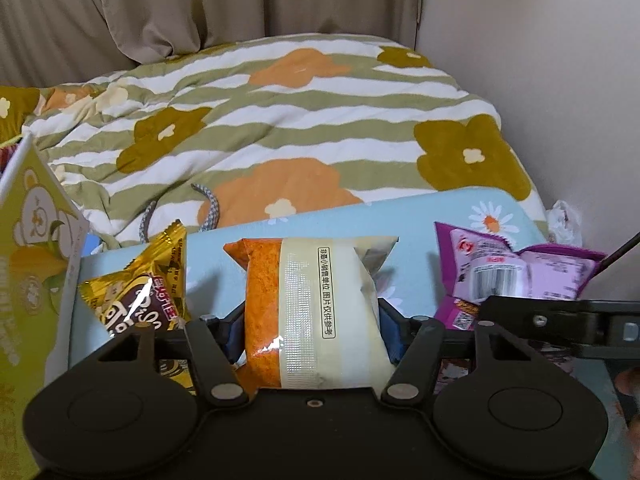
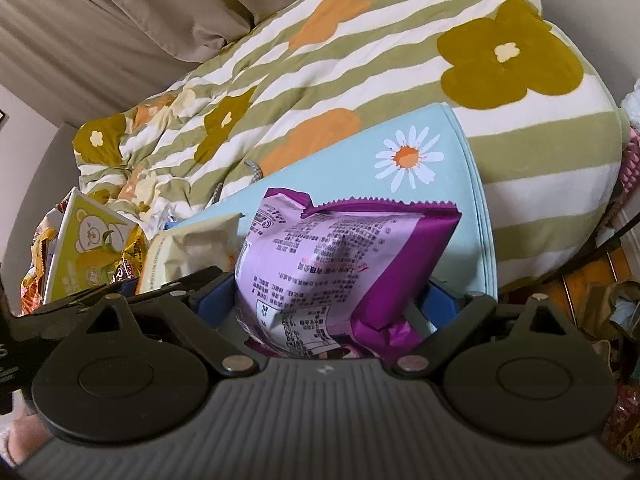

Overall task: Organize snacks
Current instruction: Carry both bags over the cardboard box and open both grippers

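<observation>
My left gripper [image 1: 310, 322] is shut on an orange and cream snack packet [image 1: 308, 304], which stands upright between its blue pads above the light blue daisy-print table [image 1: 420, 216]. My right gripper [image 2: 332, 300] is shut on a purple snack packet [image 2: 340, 252], which also shows at the right in the left wrist view [image 1: 516, 276]. A gold snack packet [image 1: 140, 284] lies to the left of the orange packet. The orange and cream packet shows at the left in the right wrist view [image 2: 188, 256].
A green and white box with a bear print [image 1: 28, 264] stands at the left edge of the table. Behind the table lies a striped flower-print quilt [image 1: 280, 120], with beige curtains [image 1: 160, 0] beyond. Bags and clutter [image 2: 616, 304] sit on the floor at the right.
</observation>
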Demonstrator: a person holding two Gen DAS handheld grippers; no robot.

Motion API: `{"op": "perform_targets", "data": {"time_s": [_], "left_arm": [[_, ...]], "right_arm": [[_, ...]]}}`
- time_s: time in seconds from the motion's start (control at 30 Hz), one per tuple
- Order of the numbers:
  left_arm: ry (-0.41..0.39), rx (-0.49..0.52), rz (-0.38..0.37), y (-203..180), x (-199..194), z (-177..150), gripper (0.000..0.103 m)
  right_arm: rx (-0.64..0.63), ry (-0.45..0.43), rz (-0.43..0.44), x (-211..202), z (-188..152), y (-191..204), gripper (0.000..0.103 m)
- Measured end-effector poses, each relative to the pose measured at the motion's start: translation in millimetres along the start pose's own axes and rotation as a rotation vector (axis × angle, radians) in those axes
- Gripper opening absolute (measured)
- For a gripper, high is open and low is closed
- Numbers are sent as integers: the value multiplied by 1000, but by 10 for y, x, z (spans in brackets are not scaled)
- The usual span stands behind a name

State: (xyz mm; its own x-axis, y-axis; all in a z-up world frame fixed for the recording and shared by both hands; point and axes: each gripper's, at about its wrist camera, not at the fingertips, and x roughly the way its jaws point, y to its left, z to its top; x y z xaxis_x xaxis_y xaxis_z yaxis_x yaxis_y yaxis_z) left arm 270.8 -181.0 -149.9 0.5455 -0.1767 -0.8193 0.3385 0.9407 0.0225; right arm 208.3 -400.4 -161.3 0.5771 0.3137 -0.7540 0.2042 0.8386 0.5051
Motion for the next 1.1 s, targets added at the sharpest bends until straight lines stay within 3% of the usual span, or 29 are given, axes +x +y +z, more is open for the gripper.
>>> {"op": "perform_targets", "data": {"time_s": [0.17, 0.43, 0.77, 1.1], "left_arm": [[-23, -6, 4, 5, -125, -28, 67], [-66, -25, 4, 30, -362, -75, 67], [-172, -54, 19, 115, -1050, -126, 67], [-306, -142, 126, 576, -1994, -240, 67]], "right_arm": [[-14, -13, 18, 14, -10, -1, 103], [-68, -16, 29, -52, -56, 76, 78], [-114, -73, 50, -502, -126, 371, 78], [-264, -124, 166, -972, -128, 1166, 78]]}}
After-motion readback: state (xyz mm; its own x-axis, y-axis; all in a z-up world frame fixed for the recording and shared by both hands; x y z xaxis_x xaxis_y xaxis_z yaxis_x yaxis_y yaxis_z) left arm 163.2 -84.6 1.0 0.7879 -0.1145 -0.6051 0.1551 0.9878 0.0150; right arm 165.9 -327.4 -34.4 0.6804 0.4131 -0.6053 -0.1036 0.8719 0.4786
